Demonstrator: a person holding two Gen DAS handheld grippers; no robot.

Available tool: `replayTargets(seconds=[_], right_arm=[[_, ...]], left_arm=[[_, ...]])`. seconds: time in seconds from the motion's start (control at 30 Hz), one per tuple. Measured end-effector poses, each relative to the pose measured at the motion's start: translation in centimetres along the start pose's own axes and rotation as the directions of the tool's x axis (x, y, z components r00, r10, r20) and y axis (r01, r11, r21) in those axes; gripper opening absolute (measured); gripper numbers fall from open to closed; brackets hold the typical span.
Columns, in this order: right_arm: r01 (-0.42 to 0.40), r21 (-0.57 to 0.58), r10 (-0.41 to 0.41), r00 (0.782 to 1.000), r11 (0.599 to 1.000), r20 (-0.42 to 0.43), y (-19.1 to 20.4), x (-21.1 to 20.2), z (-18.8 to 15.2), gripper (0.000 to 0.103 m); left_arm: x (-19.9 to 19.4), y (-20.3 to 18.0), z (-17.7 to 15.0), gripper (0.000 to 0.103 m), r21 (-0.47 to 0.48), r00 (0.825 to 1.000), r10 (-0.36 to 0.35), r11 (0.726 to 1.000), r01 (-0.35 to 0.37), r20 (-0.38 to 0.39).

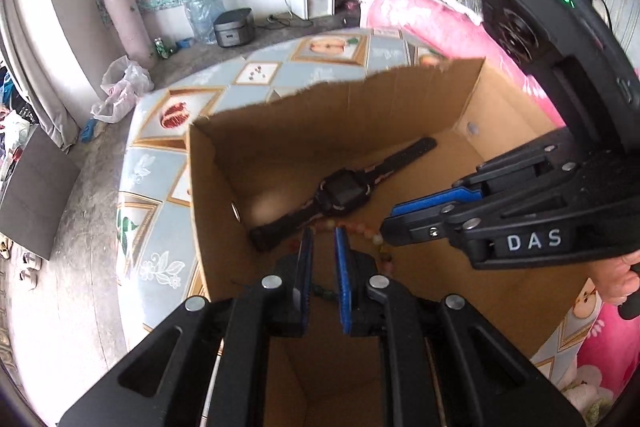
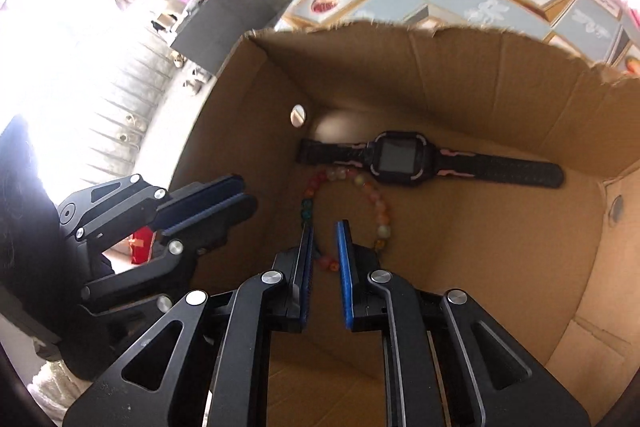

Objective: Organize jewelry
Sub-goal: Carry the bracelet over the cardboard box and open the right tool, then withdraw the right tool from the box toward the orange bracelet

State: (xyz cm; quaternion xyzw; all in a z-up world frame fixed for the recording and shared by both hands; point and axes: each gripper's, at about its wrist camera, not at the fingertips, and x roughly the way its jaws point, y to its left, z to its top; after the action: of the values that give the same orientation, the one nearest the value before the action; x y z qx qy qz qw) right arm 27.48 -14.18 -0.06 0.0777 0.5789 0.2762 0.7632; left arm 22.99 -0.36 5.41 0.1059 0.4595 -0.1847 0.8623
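- Black linkage arms with round silver pins fill the lower part of both wrist views, each pair ending in blue-padded fingers that point down into an open brown cardboard box (image 2: 460, 75) with a torn upper edge.
- Right gripper (image 2: 325, 227): its fingers stand a narrow gap apart, with nothing pinched between them. No earlier view is at hand to say more.
- Bracelet of round multicoloured beads in pink, orange, green and pale tones (image 2: 372, 195) lies as a loop on the box floor; the right fingertips hang over the loop's near side, and a few beads show in the gap just below the tips.
- Left gripper (image 1: 321, 231): also set narrow, with bare cardboard and a bit of dark green cord visible in the gap, not clamped. The bead loop (image 1: 366, 233) lies just beyond its tips and curves off to the right.
- Black wristwatch with a square dark screen and pink trim on the strap (image 2: 394, 159) lies flat at the far side of the box floor, touching or nearly touching the top of the bead loop.
- From the left view the right gripper (image 1: 386, 227) reaches in from the right, its tips close above the beads.
- Box rests on a tabletop (image 1: 160, 163) covered with a pale blue cloth printed with framed fruit.
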Motion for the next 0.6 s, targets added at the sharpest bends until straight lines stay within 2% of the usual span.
replayTargets(seconds=[0.1, 0.23, 0.33, 0.4, 0.53, 0.6], right_arm=[[-0.007, -0.006, 0.007, 0.999, 1.000, 0.047, 0.1, -1.9, -0.4, 0.020], [-0.022, -0.002, 0.022, 0.991, 1.000, 0.132, 0.0, -4.9, -1.4, 0.029], [-0.035, -0.008, 0.036, 0.977, 0.999, 0.210, 0.0, -7.8, -3.1, 0.040], [-0.053, -0.024, 0.057, 0.961, 0.998, 0.269, 0.2, -10.3, -5.2, 0.042], [-0.104, -0.094, 0.131, 0.923, 0.990, 0.361, 1.3, -14.3, -10.2, 0.042], [-0.136, -0.121, 0.173, 0.901, 0.983, 0.397, 1.5, -15.2, -13.5, 0.043]], left_arm=[[-1.3, 0.2, 0.1, 0.014, -0.010, 0.999, 0.001, 1.000, 0.000, 0.044], [-3.7, 0.4, -0.6, 0.026, -0.034, 0.996, 0.004, 0.999, -0.001, 0.091], [-5.8, 0.2, -1.7, 0.039, -0.043, 0.991, 0.006, 0.999, -0.001, 0.132], [-7.6, 0.0, -2.9, 0.045, -0.047, 0.986, -0.006, 0.999, 0.014, 0.169], [-11.3, -1.1, -7.0, 0.051, -0.047, 0.960, -0.100, 0.992, 0.116, 0.261], [-12.1, -1.9, -9.7, 0.052, -0.067, 0.939, -0.180, 0.976, 0.208, 0.292]])
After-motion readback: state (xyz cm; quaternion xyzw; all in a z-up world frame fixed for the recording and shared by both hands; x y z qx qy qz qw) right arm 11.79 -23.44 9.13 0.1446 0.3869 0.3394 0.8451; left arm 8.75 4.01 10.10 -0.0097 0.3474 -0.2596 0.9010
